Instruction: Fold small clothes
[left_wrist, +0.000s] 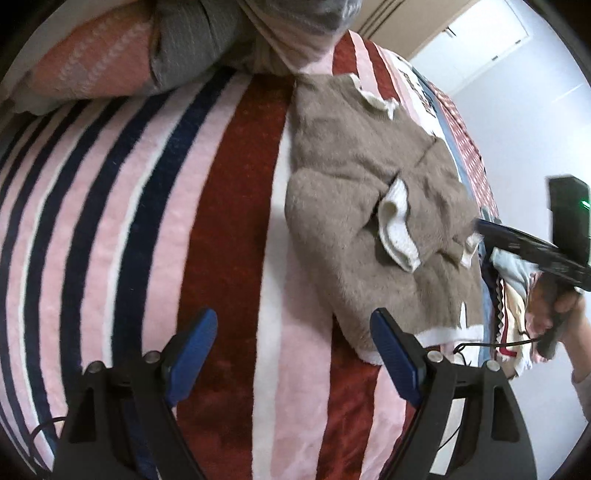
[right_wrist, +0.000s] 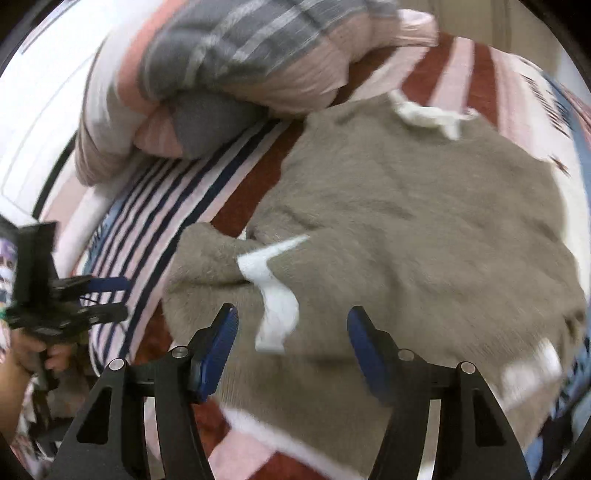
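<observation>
A small brown fuzzy sweater (left_wrist: 354, 177) with white cuffs and hem lies spread on a striped blanket (left_wrist: 147, 206). One sleeve is folded over its body, its white cuff (left_wrist: 399, 229) on top. My left gripper (left_wrist: 293, 336) is open and empty, above the blanket just left of the sweater's hem. My right gripper (right_wrist: 291, 328) is open and empty, hovering over the sweater (right_wrist: 406, 221) near the folded sleeve's cuff (right_wrist: 273, 291). The right gripper also shows in the left wrist view (left_wrist: 484, 229) at the sweater's right edge. The left gripper shows in the right wrist view (right_wrist: 110, 299), apart from the sweater.
A rolled pink and grey quilt (left_wrist: 140, 51) lies at the head of the bed, also in the right wrist view (right_wrist: 229, 62). A pile of other clothes (left_wrist: 513, 295) sits by the bed's right edge. White walls and a door (left_wrist: 491, 51) stand beyond.
</observation>
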